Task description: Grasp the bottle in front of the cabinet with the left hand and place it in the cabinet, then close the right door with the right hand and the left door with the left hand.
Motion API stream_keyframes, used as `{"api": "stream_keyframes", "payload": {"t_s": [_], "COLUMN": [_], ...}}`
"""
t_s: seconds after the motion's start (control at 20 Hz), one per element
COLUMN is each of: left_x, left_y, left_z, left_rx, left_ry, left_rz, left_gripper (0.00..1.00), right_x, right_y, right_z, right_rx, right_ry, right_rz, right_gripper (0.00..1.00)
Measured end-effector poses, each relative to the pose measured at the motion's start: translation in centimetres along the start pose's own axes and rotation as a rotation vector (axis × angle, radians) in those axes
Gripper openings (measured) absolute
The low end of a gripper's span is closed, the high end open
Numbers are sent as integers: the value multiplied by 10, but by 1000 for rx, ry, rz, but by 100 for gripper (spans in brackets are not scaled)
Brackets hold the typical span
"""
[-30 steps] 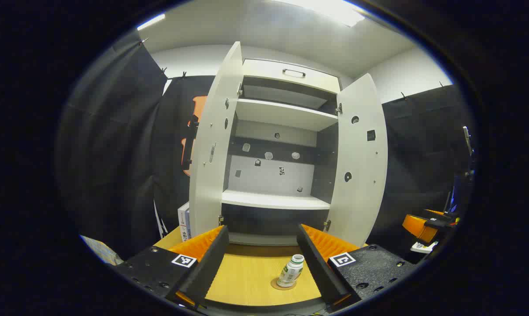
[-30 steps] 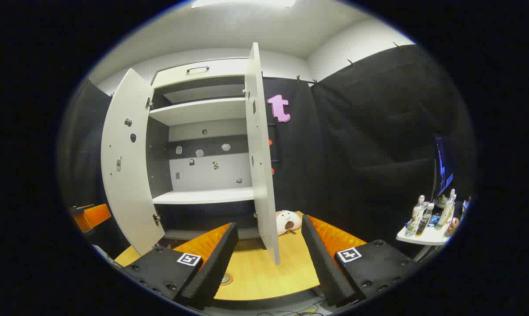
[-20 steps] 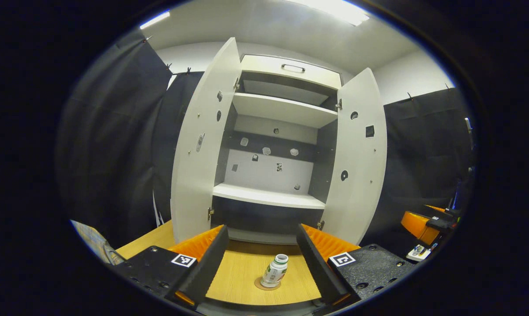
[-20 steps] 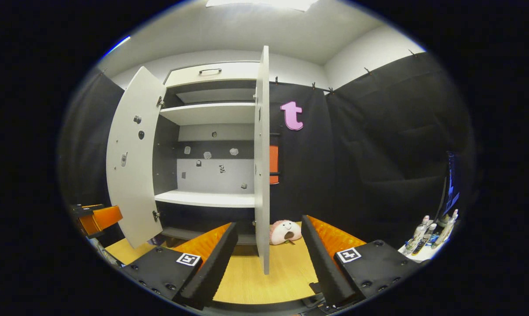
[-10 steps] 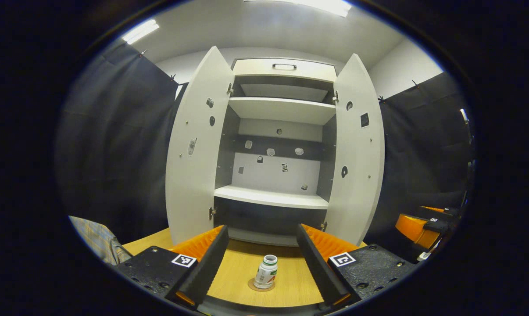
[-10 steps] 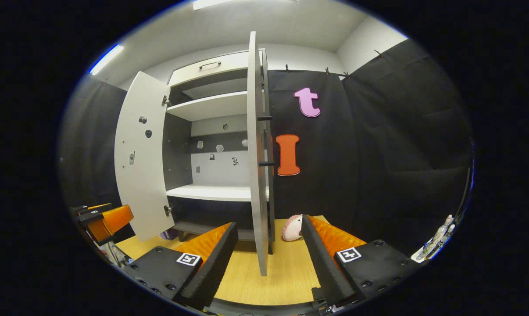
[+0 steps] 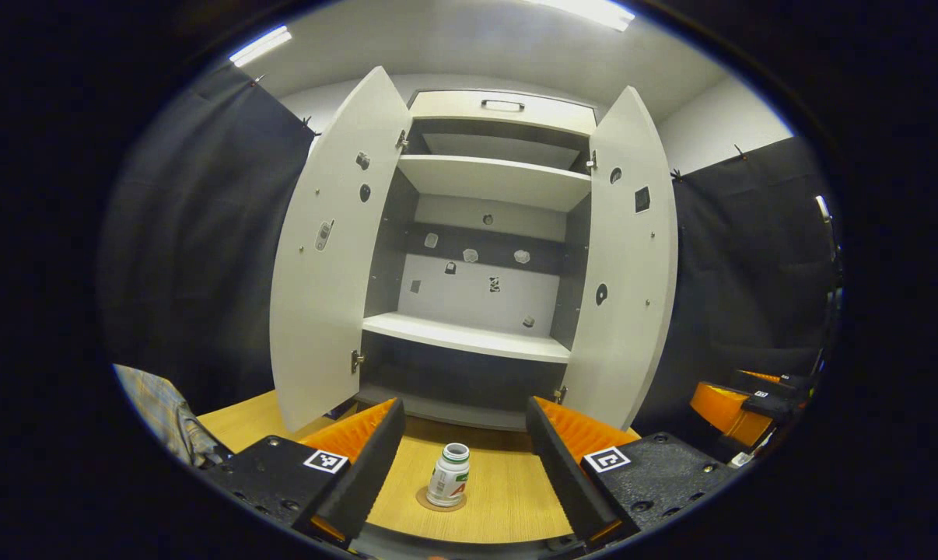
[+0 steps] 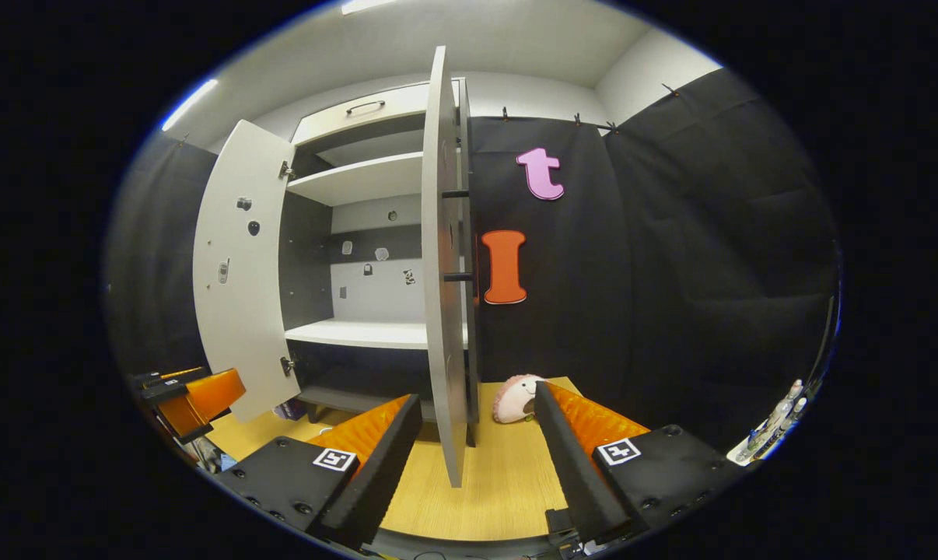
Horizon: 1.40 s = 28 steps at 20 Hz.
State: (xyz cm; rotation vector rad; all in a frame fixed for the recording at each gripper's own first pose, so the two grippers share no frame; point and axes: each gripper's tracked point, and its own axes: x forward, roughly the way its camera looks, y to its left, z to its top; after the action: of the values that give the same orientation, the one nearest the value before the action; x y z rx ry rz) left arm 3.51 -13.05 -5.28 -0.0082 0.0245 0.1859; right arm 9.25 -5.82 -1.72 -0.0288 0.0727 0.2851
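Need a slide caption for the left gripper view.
Open left gripper lined up on the upright bottle before the open cabinet.

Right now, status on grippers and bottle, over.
Left gripper open, bottle upright between jaws, ungrasped. Right gripper open, straddling right door edge. Both doors open.

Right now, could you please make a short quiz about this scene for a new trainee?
1. True or false: the bottle stands upright on the table between the open jaws of the left gripper.
2. The cabinet doors are: A) both shut B) both open C) one open.
3. Fill in: beside the right door lies a pink plush ____.

Key: 1 true; 2 B; 3 toy.
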Motion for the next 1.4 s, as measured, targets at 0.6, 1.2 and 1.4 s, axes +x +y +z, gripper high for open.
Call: {"api": "stream_keyframes", "payload": {"t_s": [0.6,1.2,1.4], "left_x": [20,94,116], "left_y": [15,17,22], "left_z": [-109,-228,-248], "left_rx": [46,85,99], "left_ry": [38,135,161], "left_rz": [15,-69,-75], "left_gripper": [95,95,95], "right_x": [13,-12,-17], "right_y": [3,4,2], "right_z": [-16,-35,-46], "right_rx": [-41,-23,-40], "right_ry": [-49,-12,13], "right_rz": [1,-149,-177], "right_gripper": [97,89,97]}}
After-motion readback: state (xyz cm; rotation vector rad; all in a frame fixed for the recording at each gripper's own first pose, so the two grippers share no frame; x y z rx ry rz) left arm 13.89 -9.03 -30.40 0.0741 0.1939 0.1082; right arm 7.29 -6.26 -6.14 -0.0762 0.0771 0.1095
